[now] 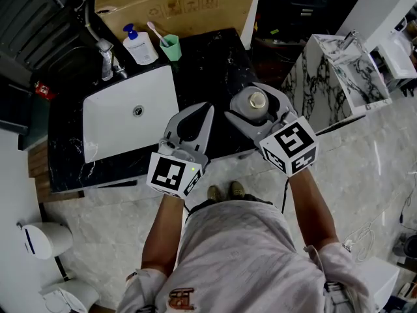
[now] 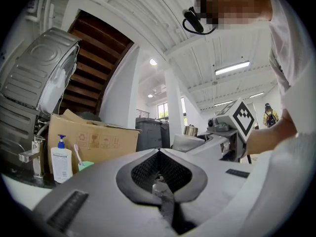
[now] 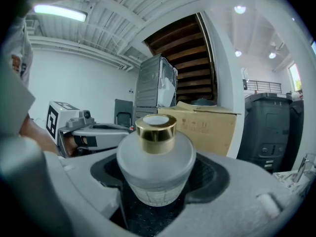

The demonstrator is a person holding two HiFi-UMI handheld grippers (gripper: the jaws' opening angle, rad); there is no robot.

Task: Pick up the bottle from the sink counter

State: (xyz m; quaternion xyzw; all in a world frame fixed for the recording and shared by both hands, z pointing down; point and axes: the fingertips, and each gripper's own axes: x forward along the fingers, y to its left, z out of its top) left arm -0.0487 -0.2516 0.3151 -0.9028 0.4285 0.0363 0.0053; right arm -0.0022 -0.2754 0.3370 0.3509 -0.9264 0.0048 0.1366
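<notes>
Bottle [image 3: 155, 164] stands upright between the right gripper's [image 1: 246, 101] wide-set jaws. The pads look snug on its frosted sides, gold cap up, centre-right of the head view over the black counter [image 1: 208, 64]. Lifted yet? Can't tell. Left gripper [image 1: 207, 107] sits alongside, tips together, empty. Upper left, a green cup [image 1: 171, 47] holds a toothbrush [image 1: 155, 30].

Head view came through dim and murky: the black marbled worktop [image 1: 215, 64] swallowed light, the white rectangular sink basin [image 1: 117, 132] glared pale. Both gripper views ran bright under long white ceiling strip lamps [image 2: 232, 67], fisheye-bent, corners black; the frosted round glass bottle with gold cap [image 3: 156, 162] looked sharp, near grey jaws blurred.
</notes>
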